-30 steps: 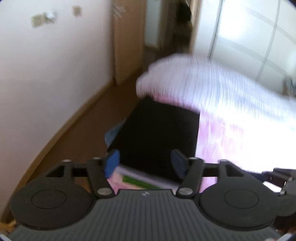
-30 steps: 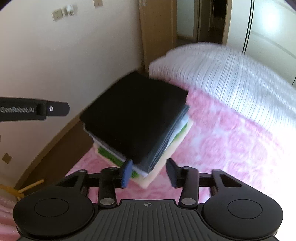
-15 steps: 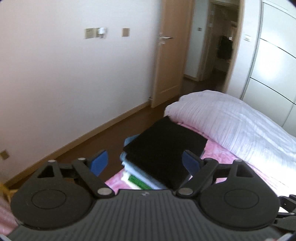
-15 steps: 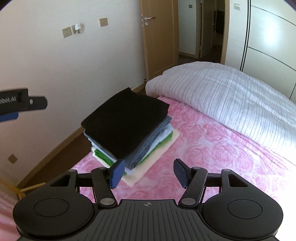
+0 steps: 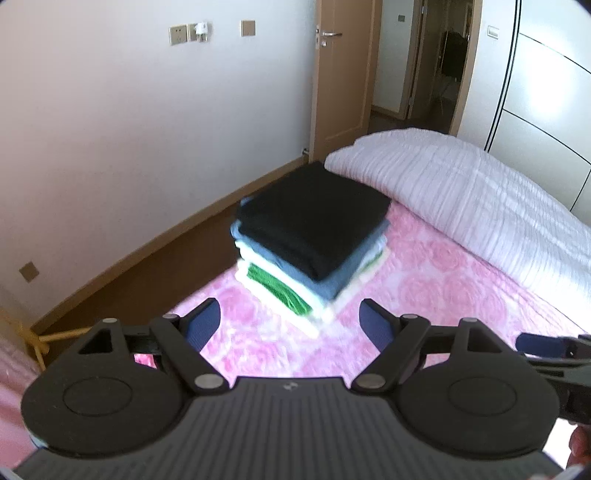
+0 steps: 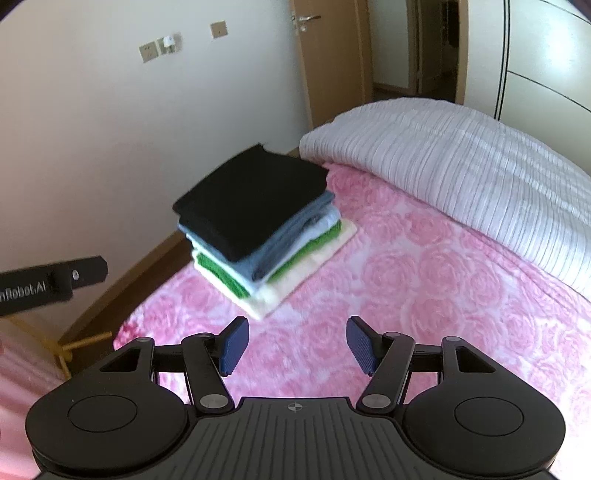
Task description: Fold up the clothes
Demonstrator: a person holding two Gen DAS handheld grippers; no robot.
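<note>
A stack of folded clothes [image 5: 312, 243] [image 6: 258, 221] rests near the corner of the bed's pink rose-patterned cover [image 5: 424, 295] [image 6: 424, 295]. A black garment [image 5: 314, 218] [image 6: 251, 195] lies on top, with blue, white, green and cream layers under it. My left gripper [image 5: 290, 325] hovers open a short way in front of the stack, nothing between its blue pads. My right gripper [image 6: 295, 345] is likewise open and empty, clear of the stack. The left gripper's side bar [image 6: 51, 284] shows at the left edge of the right wrist view.
A white ribbed duvet [image 5: 461, 199] [image 6: 461, 162] lies rolled behind the stack. Past the bed's left edge is wooden floor [image 5: 147, 266] and a white wall with sockets [image 5: 188, 33]. A wooden door [image 5: 340, 74] and white wardrobe doors [image 5: 535, 92] stand beyond.
Both grippers have drawn back from the stack, which now sits farther off and in full view. Both pairs of jaws stand wider than a second ago; the black garment stays on top.
</note>
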